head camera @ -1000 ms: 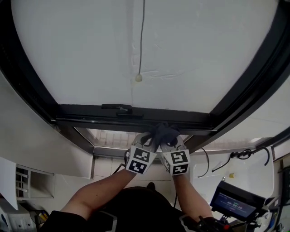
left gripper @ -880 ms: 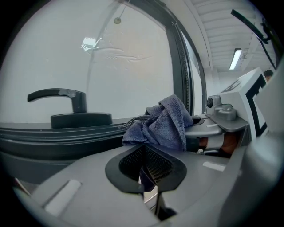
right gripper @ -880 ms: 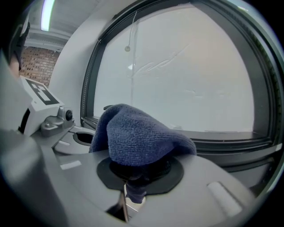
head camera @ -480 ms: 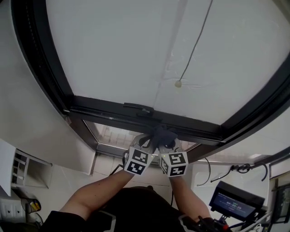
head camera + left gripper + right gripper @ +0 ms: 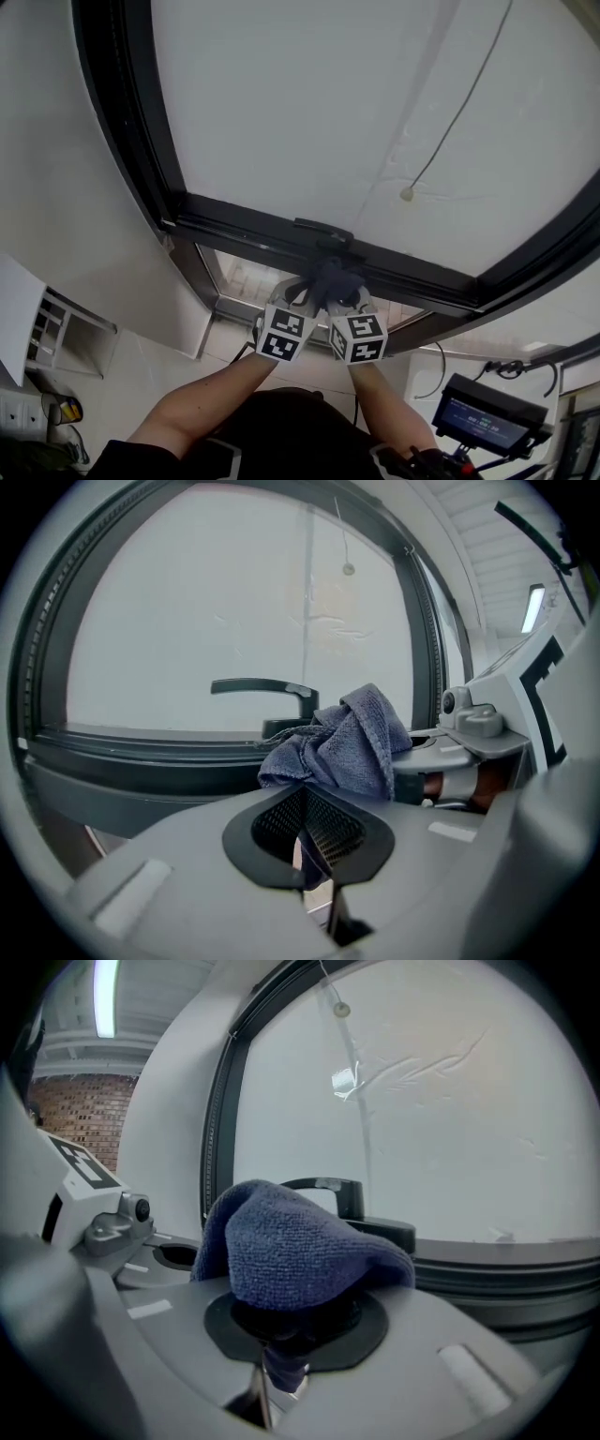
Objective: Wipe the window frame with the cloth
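Pinching the cloth, left gripper and right gripper jaws closed

The cloth pinched between my two grippers reads as a dusky slate blue with a fine looped terry nap. The left gripper and right gripper both have pale grey shells. Each carries a cube of black squares on white, and the left one's pads are black with a fine mesh pattern. Just ahead of them, the window frame is matt black, and so is its handle. Beyond, the pane is a flat milky white with a small cream cord bead against it. Left of the right gripper I catch red-brown brick wall with pale mortar lines.
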